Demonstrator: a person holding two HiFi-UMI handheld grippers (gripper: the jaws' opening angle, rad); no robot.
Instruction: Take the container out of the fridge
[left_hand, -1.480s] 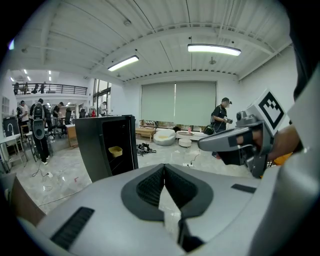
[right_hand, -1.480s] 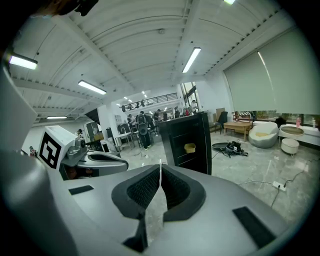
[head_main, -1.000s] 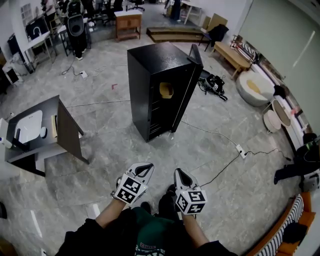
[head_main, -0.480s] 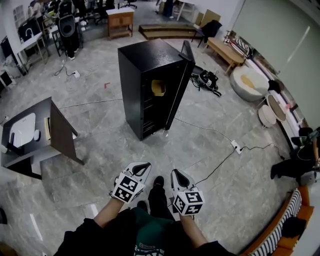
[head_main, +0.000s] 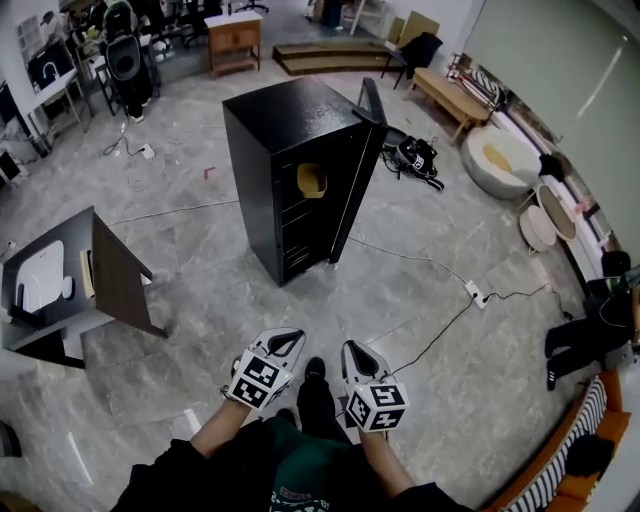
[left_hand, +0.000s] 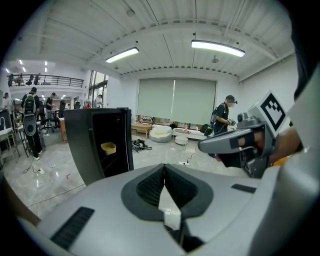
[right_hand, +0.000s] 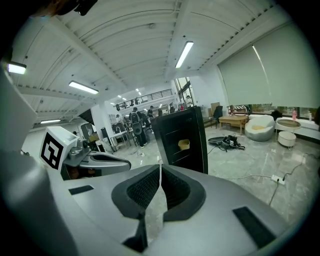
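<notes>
A black fridge (head_main: 280, 150) stands on the grey floor ahead, its door (head_main: 362, 150) swung open to the right. On an upper shelf inside sits a yellow container (head_main: 311, 180), also seen as the yellow container (left_hand: 108, 147) and the yellow container (right_hand: 184, 144) in the gripper views. My left gripper (head_main: 291, 336) and right gripper (head_main: 353, 348) hang side by side near my body, far short of the fridge. Both have their jaws closed together with nothing between them.
A dark table (head_main: 95, 260) with a white device stands at the left. A cable and power strip (head_main: 473, 293) run over the floor right of the fridge. Bags (head_main: 415, 158), round seats (head_main: 498, 160) and benches lie beyond. A person (left_hand: 223, 114) stands far off.
The fridge has drifted left and slightly up in the head view as the view shifts. Both grippers hold the same pose, shut.
</notes>
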